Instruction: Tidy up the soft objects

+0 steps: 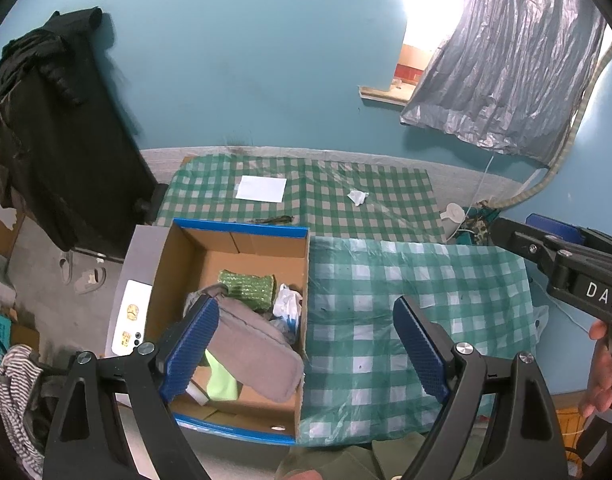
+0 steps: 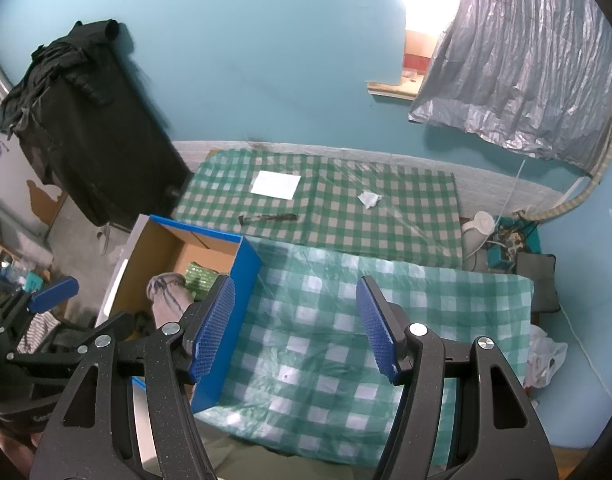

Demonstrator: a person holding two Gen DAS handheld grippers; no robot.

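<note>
A blue-edged cardboard box (image 1: 242, 229) stands left of the checked cloth (image 1: 418, 312). Inside it lie a grey cushion (image 1: 254, 348), a green sponge-like pad (image 1: 248, 286), a white plastic bag (image 1: 288, 304) and a light green cloth (image 1: 222, 378). My left gripper (image 1: 306, 348) is open and empty, above the box's right wall. My right gripper (image 2: 296, 328) is open and empty, over the checked cloth (image 2: 346, 320), beside the box (image 2: 226, 320). The grey cushion (image 2: 168, 298) and the green pad (image 2: 200, 276) also show in the right wrist view. The right gripper's body (image 1: 566, 268) shows at the far right of the left wrist view.
A second checked cloth (image 1: 306, 196) farther back holds a white paper (image 1: 262, 189), a crumpled tissue (image 1: 358, 197) and a dark tool (image 2: 268, 218). Black clothes hang on a rack (image 1: 58, 140) at left. A white plastic bag (image 2: 544, 356) lies at right.
</note>
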